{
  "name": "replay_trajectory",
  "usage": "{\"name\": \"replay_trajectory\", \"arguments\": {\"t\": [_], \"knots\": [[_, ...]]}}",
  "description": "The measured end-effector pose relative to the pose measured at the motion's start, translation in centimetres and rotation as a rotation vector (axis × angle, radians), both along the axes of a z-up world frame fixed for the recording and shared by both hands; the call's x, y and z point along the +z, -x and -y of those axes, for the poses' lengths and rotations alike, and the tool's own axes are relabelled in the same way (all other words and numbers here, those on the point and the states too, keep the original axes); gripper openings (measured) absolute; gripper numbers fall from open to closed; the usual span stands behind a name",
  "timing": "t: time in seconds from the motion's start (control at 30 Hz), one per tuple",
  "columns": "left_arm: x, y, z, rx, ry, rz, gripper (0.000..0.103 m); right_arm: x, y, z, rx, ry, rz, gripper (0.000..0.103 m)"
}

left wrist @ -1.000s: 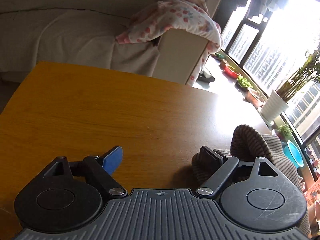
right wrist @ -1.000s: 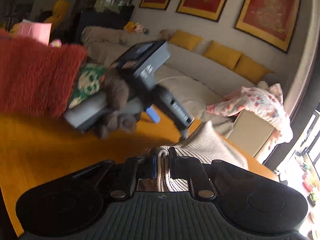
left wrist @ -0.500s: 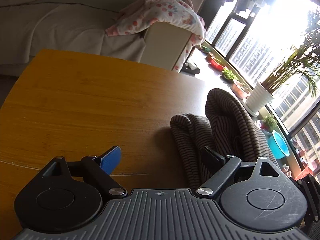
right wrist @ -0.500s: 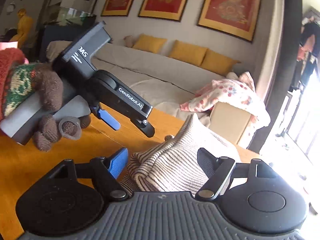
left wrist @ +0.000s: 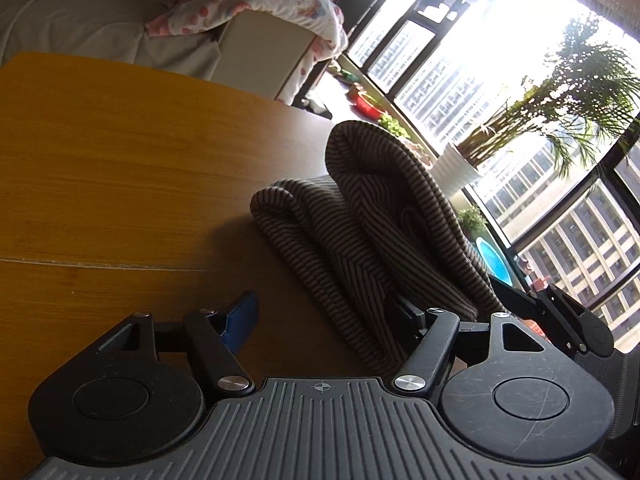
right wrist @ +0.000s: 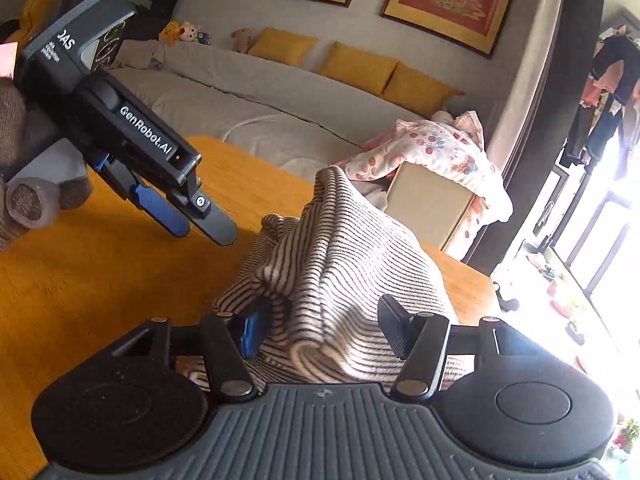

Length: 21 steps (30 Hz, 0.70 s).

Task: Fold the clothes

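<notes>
A striped knit garment (right wrist: 340,264) sits bunched in a peaked heap on a wooden table (right wrist: 100,280), near the table's window-side edge, as a person works it with two hand-held grippers. The right gripper (right wrist: 324,330) straddles the near end of the heap: its jaws stand part-way apart and are closing, a fold of the striped cloth lying between them, the blue pad (right wrist: 252,330) at the fabric's edge, though neither pad visibly presses it. The left gripper (left wrist: 326,318), gripped by a hand in a brown knitted glove (right wrist: 16,184), hovers over the table beside the heap; its jaws too are closing from a middling width, the blue pad (left wrist: 240,320) above bare wood and the other finger hidden under the garment's lower edge, so a firm hold cannot be told. Behind the table a grey sofa (right wrist: 248,100) carries yellow cushions (right wrist: 360,68), with a floral blanket (right wrist: 432,152) draped over its arm. A potted plant (left wrist: 520,128) stands at the bright windows.
</notes>
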State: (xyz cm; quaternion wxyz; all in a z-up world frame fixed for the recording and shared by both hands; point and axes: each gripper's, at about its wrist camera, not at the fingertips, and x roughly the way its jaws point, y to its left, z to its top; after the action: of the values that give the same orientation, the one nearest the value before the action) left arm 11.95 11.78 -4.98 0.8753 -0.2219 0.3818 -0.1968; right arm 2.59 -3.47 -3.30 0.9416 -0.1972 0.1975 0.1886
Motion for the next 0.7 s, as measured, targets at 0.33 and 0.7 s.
{"name": "replay_trajectory", "arguments": {"t": [0.33, 0.7], "knots": [[-1.2, -0.9, 2.4, -0.027, 0.038, -0.039, 0.04, -1.9, -1.5, -2.1, -0.077, 0.048, 0.061, 0.078], [-2.1, -1.9, 4.0, -0.065, 0.106, -0.078, 0.035, -3.2, -1.1, -1.2, -0.019, 0.249, 0.179, 0.041]]}}
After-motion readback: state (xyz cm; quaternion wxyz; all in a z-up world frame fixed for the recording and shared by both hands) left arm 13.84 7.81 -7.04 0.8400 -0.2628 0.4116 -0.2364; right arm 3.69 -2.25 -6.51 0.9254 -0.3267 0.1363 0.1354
